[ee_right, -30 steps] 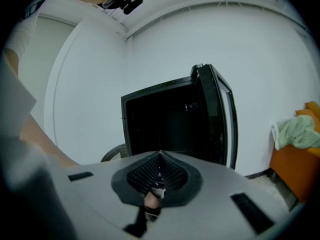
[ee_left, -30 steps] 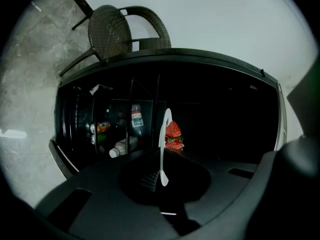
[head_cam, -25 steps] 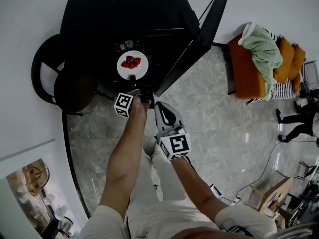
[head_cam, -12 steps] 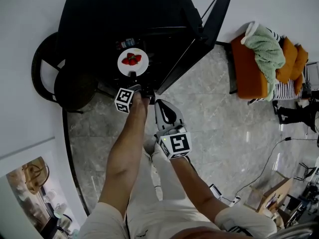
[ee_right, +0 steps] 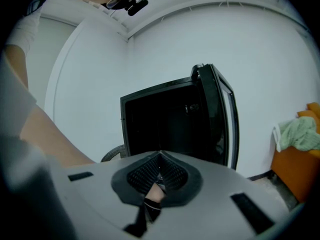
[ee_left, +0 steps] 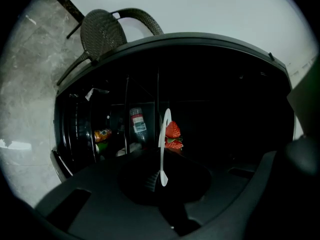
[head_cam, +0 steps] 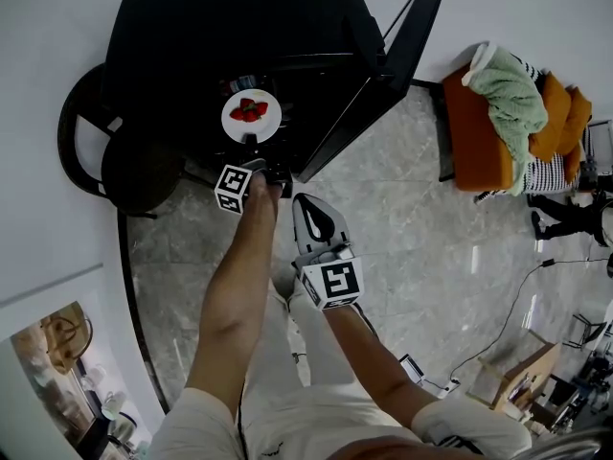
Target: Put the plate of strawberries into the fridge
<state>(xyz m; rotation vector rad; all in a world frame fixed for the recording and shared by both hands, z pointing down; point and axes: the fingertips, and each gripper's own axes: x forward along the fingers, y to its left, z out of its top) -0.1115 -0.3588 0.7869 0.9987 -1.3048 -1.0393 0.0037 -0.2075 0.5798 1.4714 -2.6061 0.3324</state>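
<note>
A white plate (head_cam: 251, 116) carrying red strawberries (head_cam: 251, 109) hangs at the mouth of the open black fridge (head_cam: 239, 27). My left gripper (head_cam: 254, 149) is shut on the plate's near rim. In the left gripper view the plate (ee_left: 162, 139) appears edge-on between the jaws, with the strawberries (ee_left: 173, 130) on its right side and the dark fridge shelves behind. My right gripper (head_cam: 300, 201) hangs back below the fridge door (head_cam: 383, 75), shut and holding nothing. In its own view the right gripper (ee_right: 160, 156) faces the open fridge (ee_right: 170, 124).
Inside the fridge stand a bottle (ee_left: 138, 124) and a can (ee_left: 102, 134) on the left shelves. A dark wicker chair (head_cam: 134, 161) sits left of the fridge. An orange sofa (head_cam: 488, 132) with a green cloth (head_cam: 508, 89) is at the right.
My left gripper has carried the plate a little forward and to the left, deeper into the fridge opening. The right gripper has barely shifted.
</note>
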